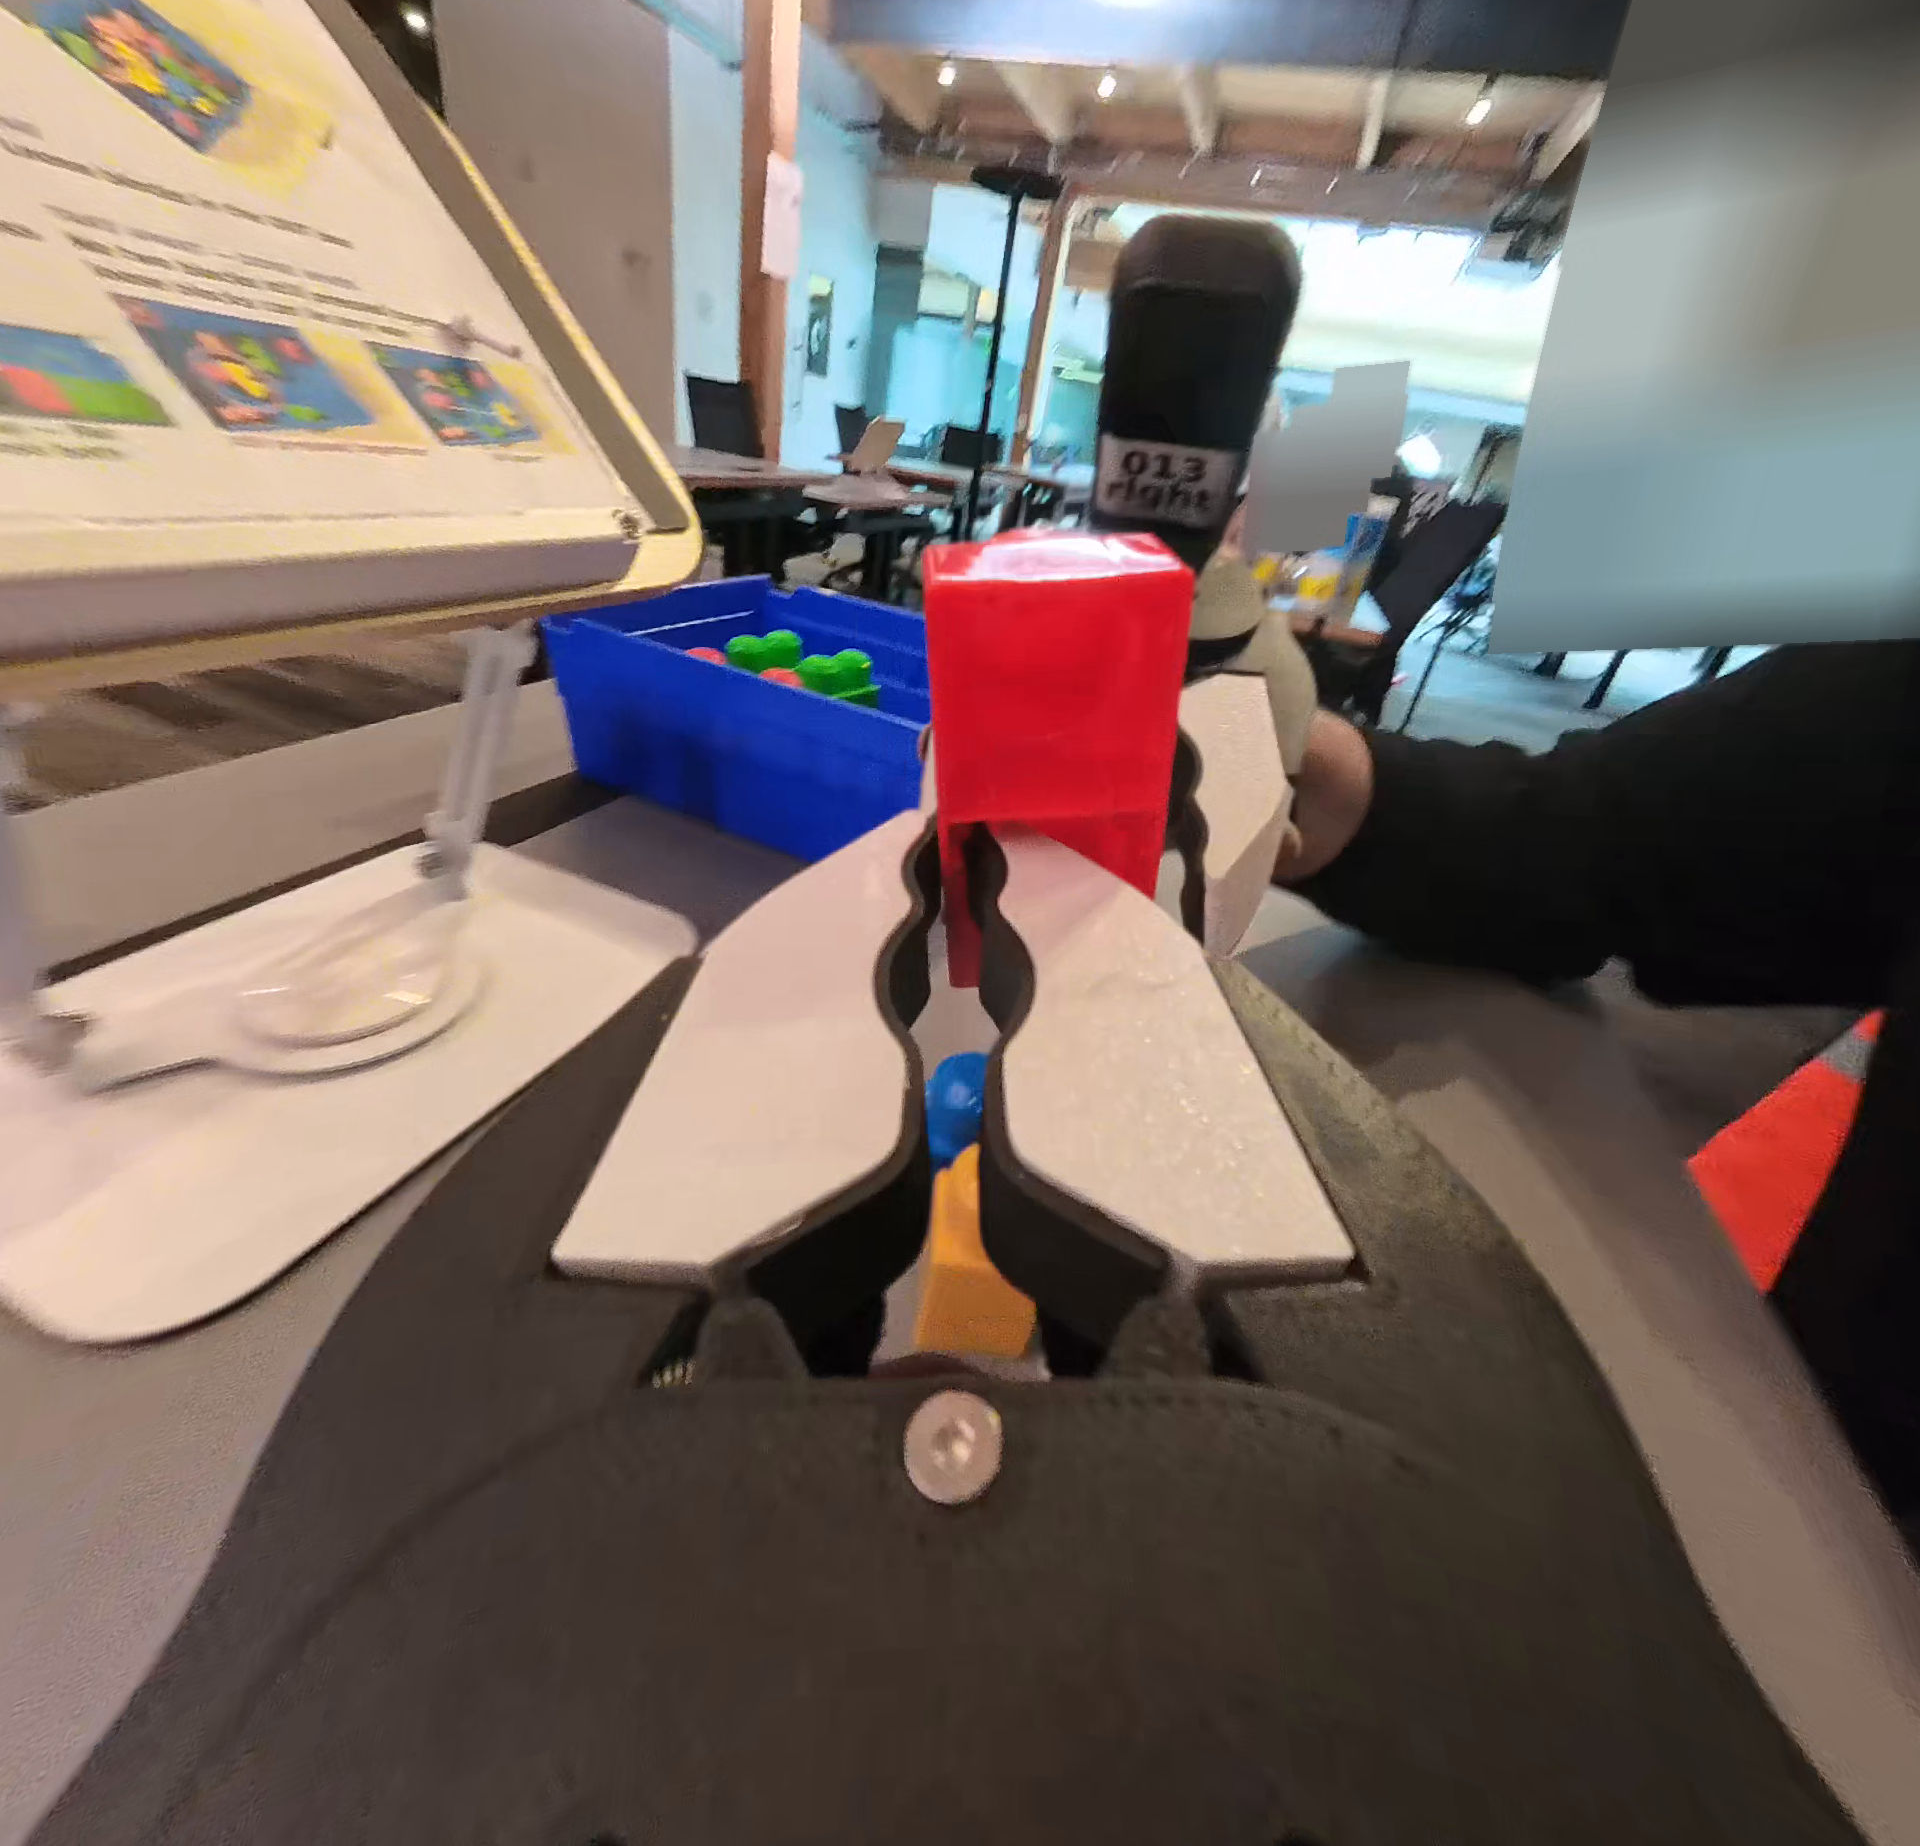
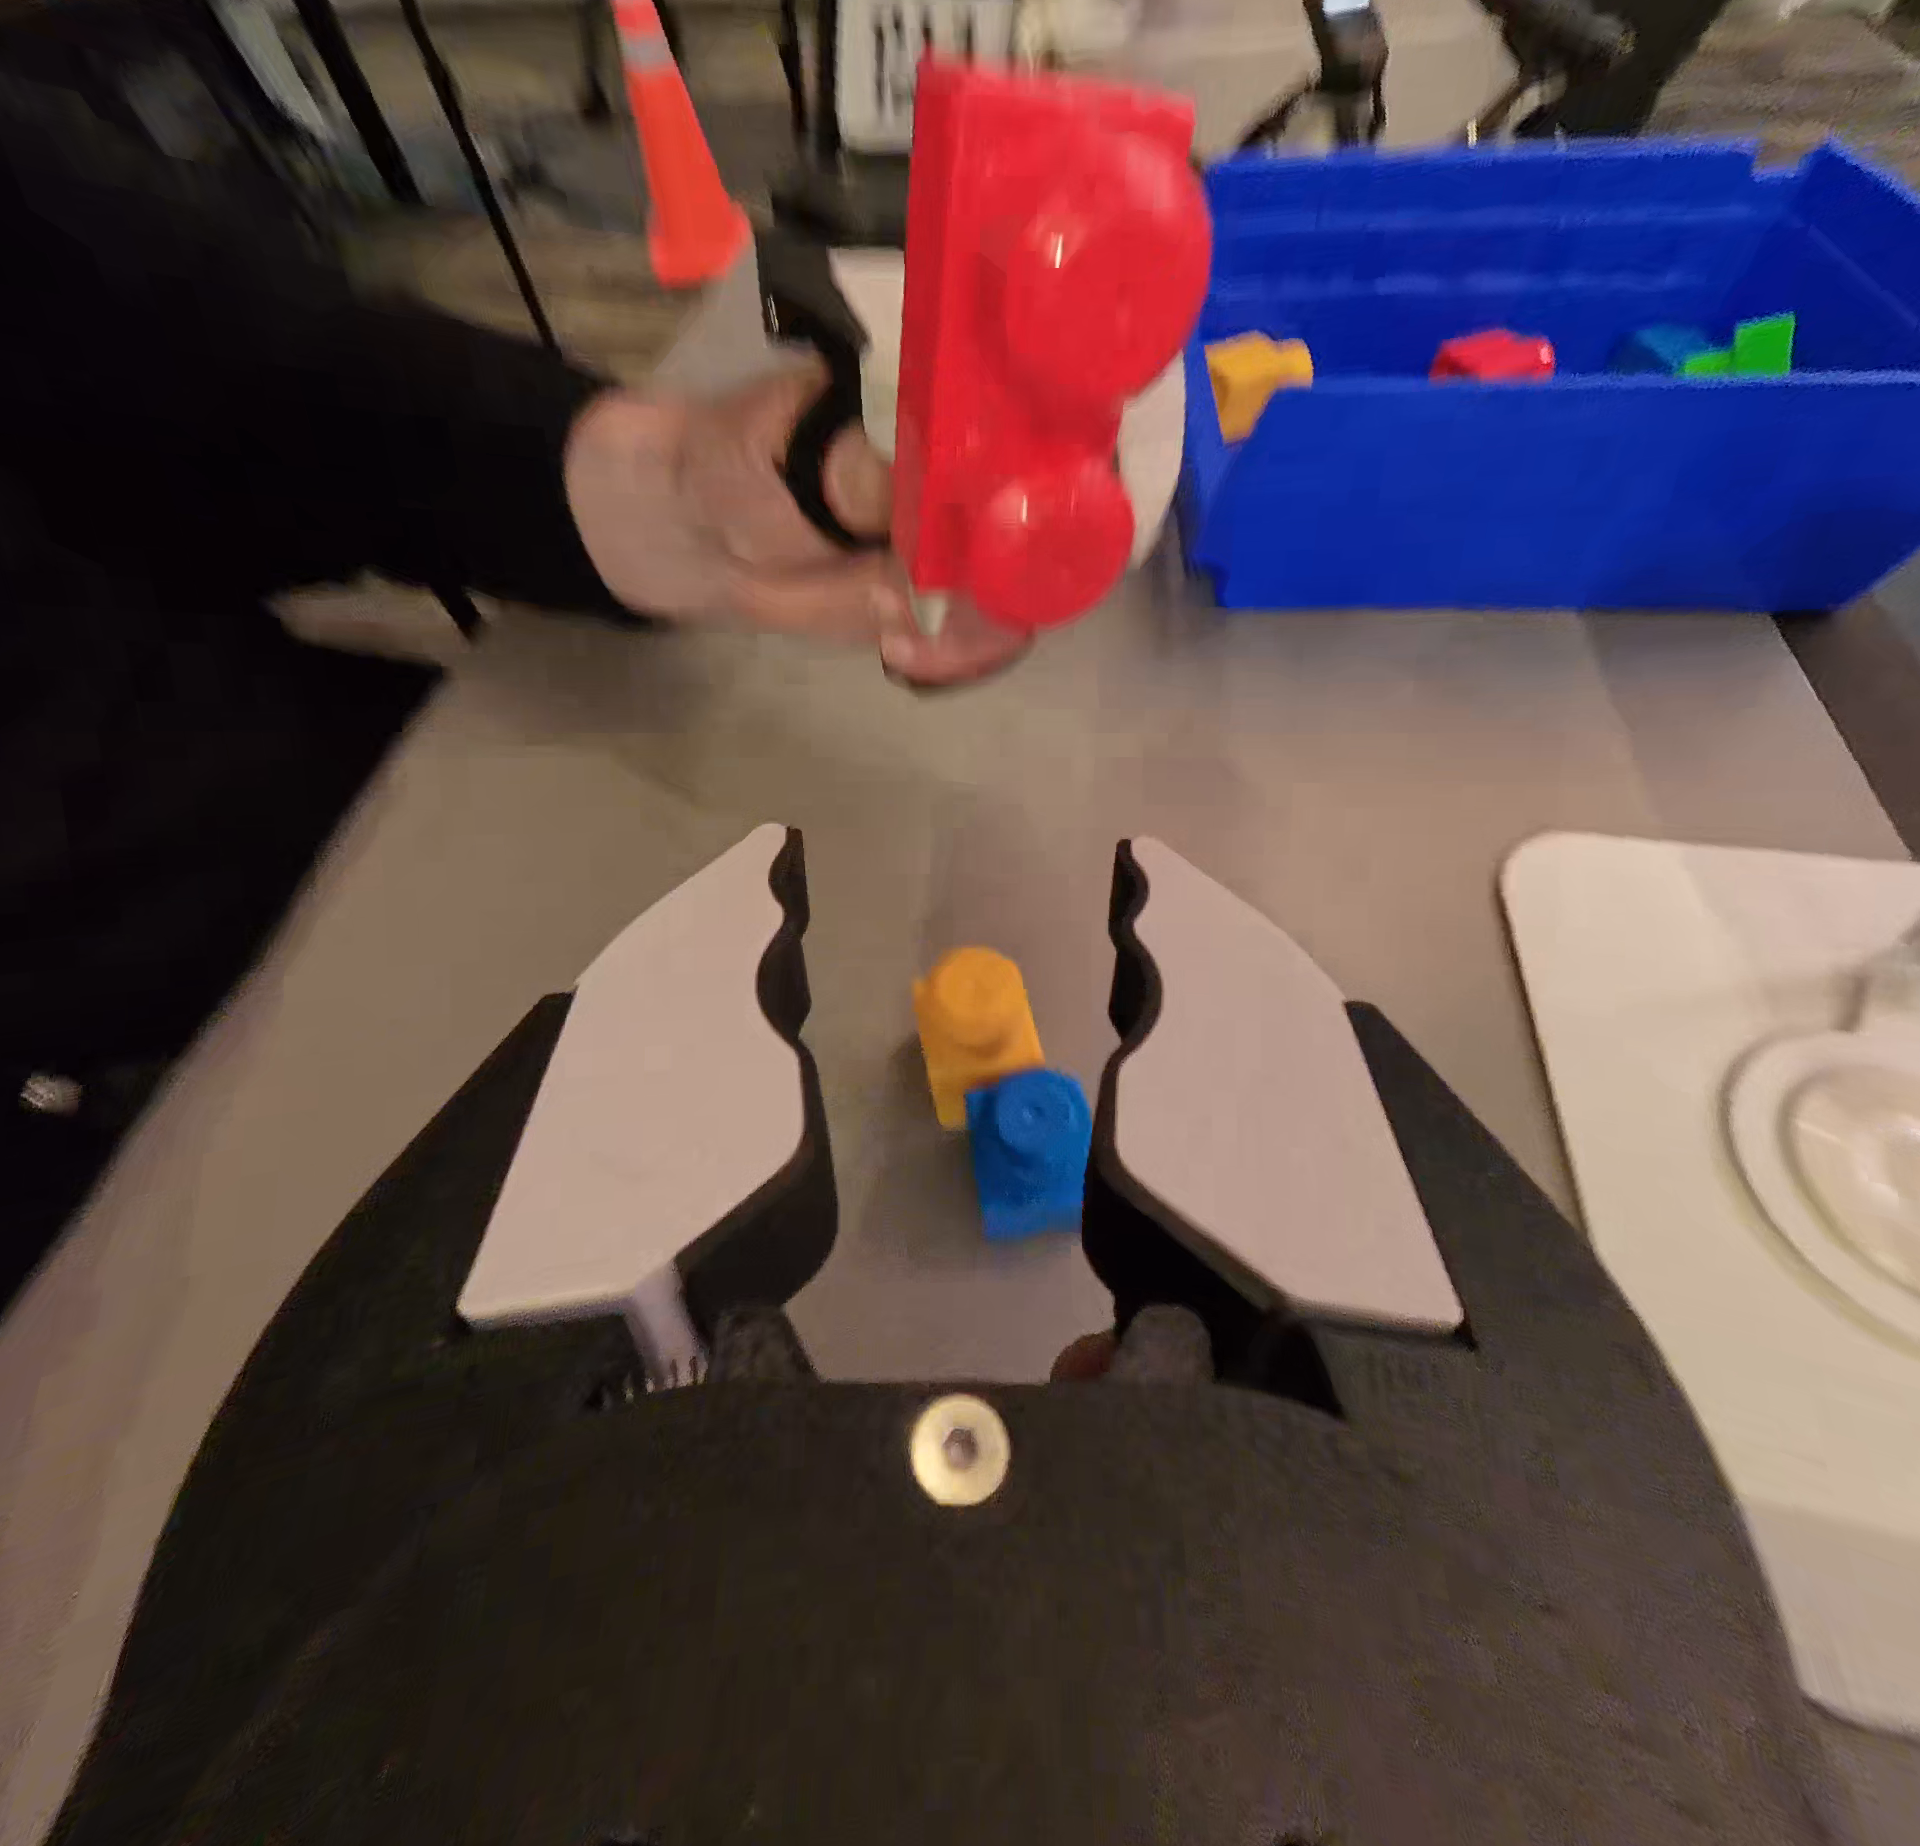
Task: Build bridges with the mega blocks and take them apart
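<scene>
The left claw (image 1: 961, 861) is nearly closed, its two pads pinching a thin wall at the lower edge of a red block (image 1: 1055, 674), which it holds up in the air above the tabletop (image 2: 727, 757). From the right wrist view that same red block (image 2: 1029, 342) shows two round studs facing the camera, with a person's hand (image 2: 707, 518) in a black sleeve gripping the left claw's handle behind it. The right claw (image 2: 956, 861) stands wide open with nothing in its grasp; its pads are well apart from anything. Below and between its fingers, on the tabletop, lie a yellow block (image 2: 971, 1027) and a blue block (image 2: 1029, 1152), touching each other, the blue one nearer the camera and close to the right finger (image 2: 1247, 1069), though whether it touches it cannot be told. A blue bin (image 2: 1558, 487) sits at the far right of the tabletop and holds more blocks, yellow, red, blue and green. A white stand base (image 2: 1662, 1069) lies at the near right. An orange cone (image 2: 675, 165) stands on the floor far beyond the tabletop.
</scene>
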`<action>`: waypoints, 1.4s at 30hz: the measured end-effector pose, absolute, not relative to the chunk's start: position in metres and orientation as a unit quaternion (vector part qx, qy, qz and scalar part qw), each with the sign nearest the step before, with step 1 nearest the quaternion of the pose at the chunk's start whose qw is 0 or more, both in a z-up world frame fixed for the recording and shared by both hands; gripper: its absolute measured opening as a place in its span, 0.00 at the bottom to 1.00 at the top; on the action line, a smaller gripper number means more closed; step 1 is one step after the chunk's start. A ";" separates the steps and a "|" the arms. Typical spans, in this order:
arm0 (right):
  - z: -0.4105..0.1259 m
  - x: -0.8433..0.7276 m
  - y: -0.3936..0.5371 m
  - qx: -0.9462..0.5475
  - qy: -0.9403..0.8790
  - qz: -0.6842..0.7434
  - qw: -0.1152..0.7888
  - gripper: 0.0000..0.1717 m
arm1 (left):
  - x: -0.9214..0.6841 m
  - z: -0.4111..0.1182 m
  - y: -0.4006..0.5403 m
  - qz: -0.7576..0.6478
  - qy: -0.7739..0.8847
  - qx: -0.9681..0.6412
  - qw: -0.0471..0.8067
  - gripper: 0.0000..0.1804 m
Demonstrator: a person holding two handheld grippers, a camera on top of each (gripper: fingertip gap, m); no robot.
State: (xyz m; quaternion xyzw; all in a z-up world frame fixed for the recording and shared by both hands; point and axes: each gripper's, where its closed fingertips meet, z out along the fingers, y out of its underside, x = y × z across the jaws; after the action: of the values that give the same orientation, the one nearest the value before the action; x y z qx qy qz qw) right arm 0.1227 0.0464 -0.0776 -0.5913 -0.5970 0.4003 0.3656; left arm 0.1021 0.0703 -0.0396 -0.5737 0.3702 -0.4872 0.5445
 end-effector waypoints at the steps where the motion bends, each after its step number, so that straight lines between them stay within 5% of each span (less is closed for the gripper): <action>1: -0.070 0.120 0.044 -0.585 -0.578 0.431 0.371 0.33 | 0.108 -0.040 0.067 -0.506 0.364 -0.569 0.536 0.02; 10: -0.048 0.114 0.041 -0.568 -0.489 0.557 0.358 0.33 | 0.145 -0.044 0.056 -0.558 0.338 -0.548 0.524 0.02; 42: -0.058 0.111 0.058 -0.603 -0.424 0.567 0.367 0.30 | 0.149 -0.046 0.069 -0.608 0.241 -0.563 0.505 0.05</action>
State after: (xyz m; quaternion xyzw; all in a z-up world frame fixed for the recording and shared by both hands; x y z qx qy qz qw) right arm 0.1109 0.0582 -0.0576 -0.6031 -0.4241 0.5671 0.3671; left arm 0.1488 0.0691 -0.0459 -0.5630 0.2414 -0.6080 0.5051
